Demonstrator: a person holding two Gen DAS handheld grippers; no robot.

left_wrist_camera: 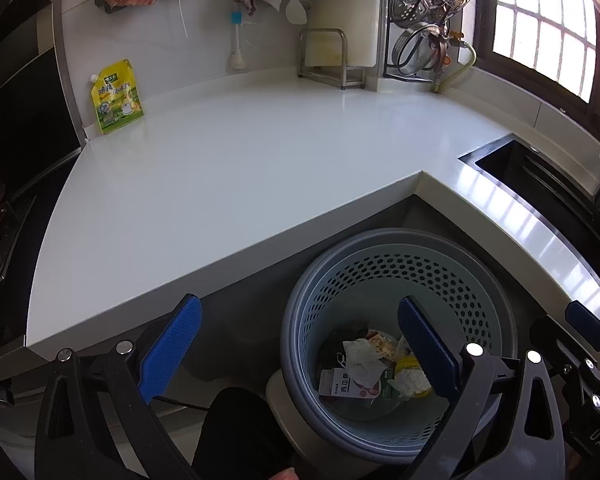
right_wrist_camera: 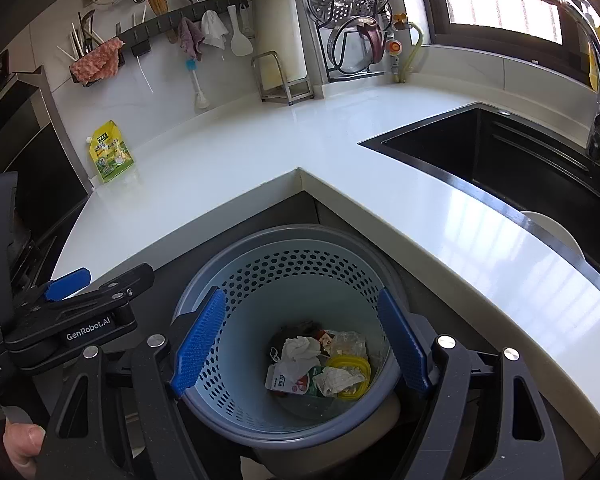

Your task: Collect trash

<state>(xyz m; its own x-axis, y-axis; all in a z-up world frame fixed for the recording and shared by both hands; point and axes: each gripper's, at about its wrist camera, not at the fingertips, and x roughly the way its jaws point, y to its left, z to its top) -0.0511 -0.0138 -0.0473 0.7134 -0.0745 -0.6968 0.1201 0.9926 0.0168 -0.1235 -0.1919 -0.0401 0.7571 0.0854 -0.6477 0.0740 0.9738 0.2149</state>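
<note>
We find both the left claw (left_wrist_camera: 300,344) and right claw (right_wrist_camera: 300,344) released and empty above the bin (right_wrist_camera: 236,436), which holds crumpled trash (right_wrist_camera: 320,364). Beyond the bin the worktop (right_wrist_camera: 260,160) bears only a yellow pouch (right_wrist_camera: 110,152); we judge collection nearly complete.

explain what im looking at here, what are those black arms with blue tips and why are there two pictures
Those are two hand-held grippers, one in each of a person's hands, each carrying its own camera looking along its fingers. One picture is from the left gripper, the other from the right gripper. Both stand open and hold nothing. Below them sits a perforated trash basket containing crumpled tissue, a small carton and wrappers. On the white countertop only a yellow-green pouch stands, by the wall. A black sink is on the right.
</note>
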